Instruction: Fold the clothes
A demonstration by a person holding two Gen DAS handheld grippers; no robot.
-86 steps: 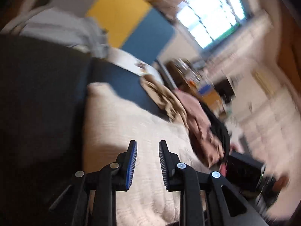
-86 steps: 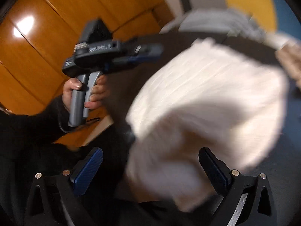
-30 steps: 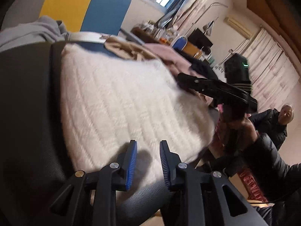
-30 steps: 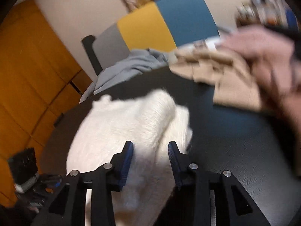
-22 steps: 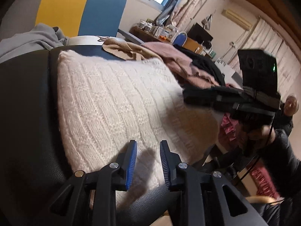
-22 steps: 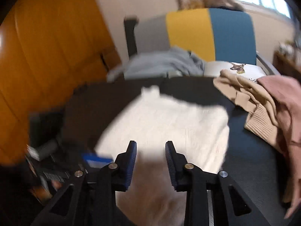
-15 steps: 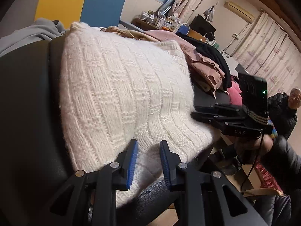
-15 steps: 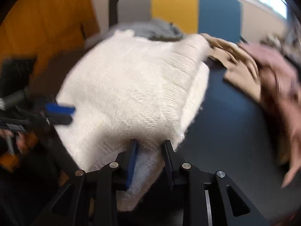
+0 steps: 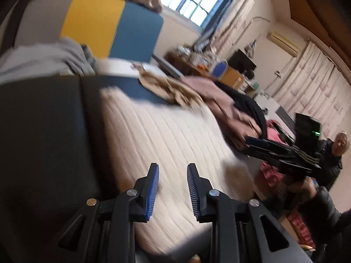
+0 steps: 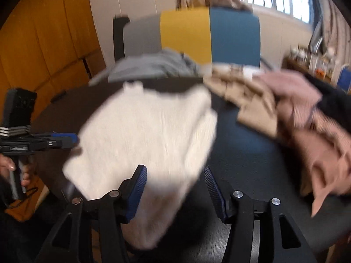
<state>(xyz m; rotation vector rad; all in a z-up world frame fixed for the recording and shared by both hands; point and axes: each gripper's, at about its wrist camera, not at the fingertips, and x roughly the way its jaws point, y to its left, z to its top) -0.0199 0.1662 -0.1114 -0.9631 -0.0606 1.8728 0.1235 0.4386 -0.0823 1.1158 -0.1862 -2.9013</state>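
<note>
A folded white knit sweater (image 9: 166,131) lies flat on the dark table (image 9: 43,120). In the left wrist view my left gripper (image 9: 172,171) hovers over the sweater's near edge. Its jaws are opening, the gap is narrow, and no cloth is pinched. In the right wrist view my right gripper (image 10: 174,175) hangs over the sweater (image 10: 149,131) at its near corner. Its jaws are opening wide, the cloth lies below and between them, and the pads stay off it. Each gripper also shows in the other's view: the right gripper (image 9: 252,141) and the left gripper (image 10: 65,140).
A heap of clothes lies right of the sweater: a beige garment (image 10: 245,96), a pink one (image 10: 307,120) and a black one (image 9: 248,103). A grey garment (image 10: 153,65) rests by a grey, yellow and blue chair back (image 10: 210,37). A person (image 9: 335,153) sits past the table.
Half a second ago both grippers pinched the sweater's edge and held it raised. Now the sweater lies flat, both have let go and drawn back, and the right jaws stand much wider.
</note>
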